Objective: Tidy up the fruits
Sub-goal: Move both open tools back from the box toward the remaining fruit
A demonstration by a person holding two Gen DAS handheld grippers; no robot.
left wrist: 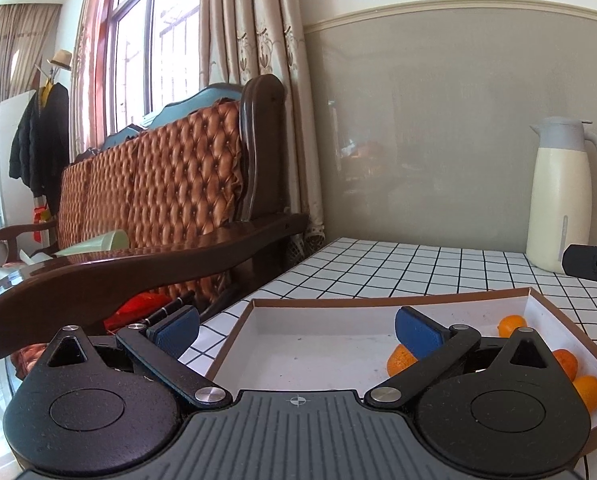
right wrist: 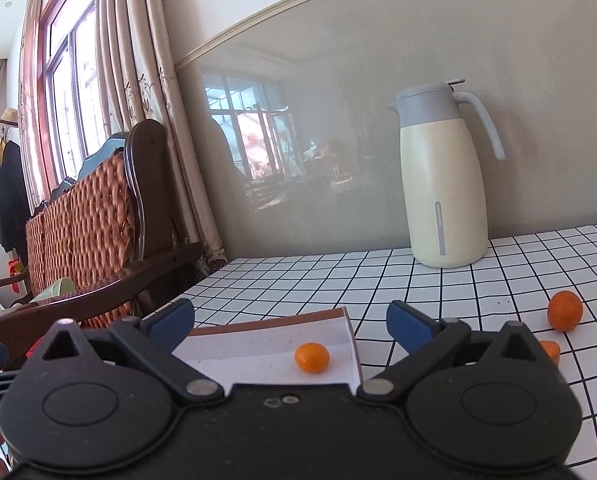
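A shallow brown-rimmed box with a white inside (left wrist: 322, 300) lies on the checked table. Several small oranges lie in its right part; one (left wrist: 512, 325) is near the far corner, one (left wrist: 400, 360) sits behind my left gripper's right finger. My left gripper (left wrist: 296, 330) is open and empty over the box's near edge. In the right wrist view the box (right wrist: 348, 328) holds one orange (right wrist: 312, 357). My right gripper (right wrist: 290, 322) is open and empty above it. Two oranges lie on the table to the right, one whole (right wrist: 565, 310), one partly hidden (right wrist: 550, 350).
A cream thermos jug (right wrist: 442, 184) stands at the back by the grey wall; it also shows in the left wrist view (left wrist: 560, 192). A wooden sofa with an orange quilted back (left wrist: 150, 188) stands left of the table. The right gripper's dark body (left wrist: 590, 266) shows at the right edge.
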